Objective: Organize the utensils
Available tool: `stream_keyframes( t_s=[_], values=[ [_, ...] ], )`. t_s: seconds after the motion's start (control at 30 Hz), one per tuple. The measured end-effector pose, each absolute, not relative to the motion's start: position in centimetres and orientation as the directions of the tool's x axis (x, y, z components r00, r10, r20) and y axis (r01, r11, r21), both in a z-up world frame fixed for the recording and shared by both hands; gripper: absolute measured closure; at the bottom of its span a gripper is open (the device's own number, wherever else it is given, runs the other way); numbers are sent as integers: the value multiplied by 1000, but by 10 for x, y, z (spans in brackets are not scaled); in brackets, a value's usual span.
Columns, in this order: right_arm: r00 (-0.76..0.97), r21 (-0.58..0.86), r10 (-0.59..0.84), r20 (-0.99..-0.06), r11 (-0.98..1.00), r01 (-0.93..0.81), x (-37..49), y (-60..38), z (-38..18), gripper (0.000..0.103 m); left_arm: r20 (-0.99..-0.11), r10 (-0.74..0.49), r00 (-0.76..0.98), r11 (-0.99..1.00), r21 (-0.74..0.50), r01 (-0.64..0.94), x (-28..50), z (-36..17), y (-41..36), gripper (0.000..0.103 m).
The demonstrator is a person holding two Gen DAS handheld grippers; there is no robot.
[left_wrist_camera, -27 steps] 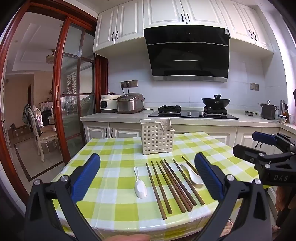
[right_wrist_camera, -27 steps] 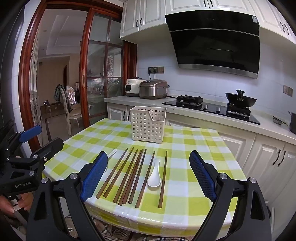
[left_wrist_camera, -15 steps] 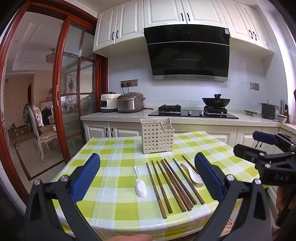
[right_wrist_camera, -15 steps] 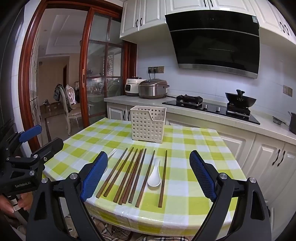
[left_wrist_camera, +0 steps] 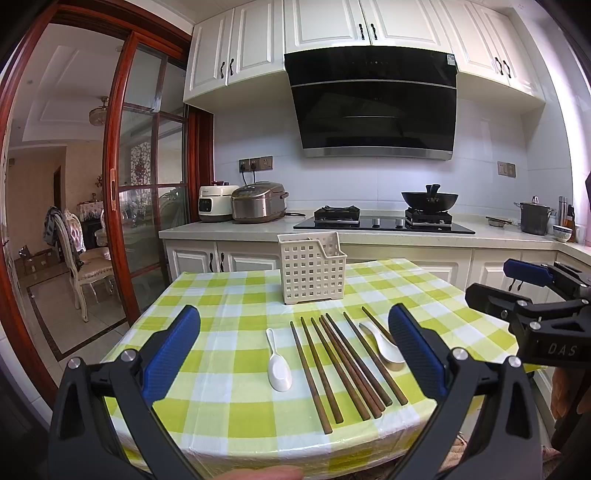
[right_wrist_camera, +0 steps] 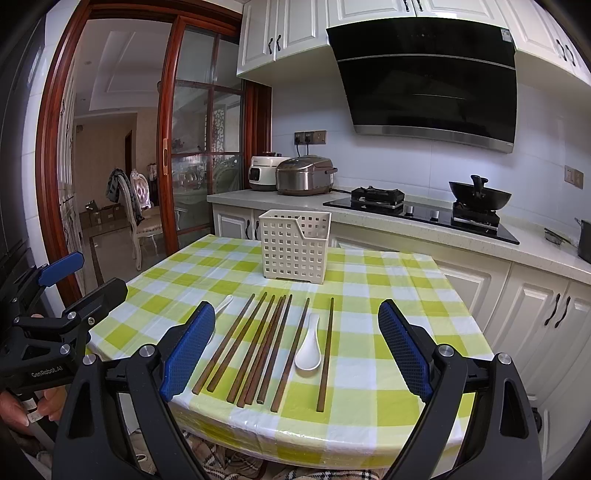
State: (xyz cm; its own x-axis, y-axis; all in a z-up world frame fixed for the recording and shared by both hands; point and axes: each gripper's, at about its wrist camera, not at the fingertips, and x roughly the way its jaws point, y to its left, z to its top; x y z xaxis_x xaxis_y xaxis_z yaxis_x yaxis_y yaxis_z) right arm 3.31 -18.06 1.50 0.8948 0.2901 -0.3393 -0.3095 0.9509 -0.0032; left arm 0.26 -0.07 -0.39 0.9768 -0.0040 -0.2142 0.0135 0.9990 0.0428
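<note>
My left gripper (left_wrist_camera: 293, 349) is black-framed, blue-padded, silver-screwed; my right gripper (right_wrist_camera: 295, 349) matches; "GenRobot.AI" lettering at nine o'clock.

Brown chopsticks (right_wrist_camera: 258, 350) and a white spoon (right_wrist_camera: 308, 350) lie before a lattice basket (right_wrist_camera: 293, 247) on the checked table (right_wrist_camera: 388, 295)

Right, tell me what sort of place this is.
A home kitchen, most likely: a black range hood hangs over a hob carrying a wok, and rice cookers sit on the counter by white cabinets.
</note>
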Motion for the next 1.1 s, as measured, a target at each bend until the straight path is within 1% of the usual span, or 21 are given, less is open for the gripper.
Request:
stream_keyframes(
  t_s=[1.1],
  values=[
    [891,11,297,-343,950,-312,36,-178,8,18,-216,-3,976,999,46,13,3,-5,-2,4]
  ],
)
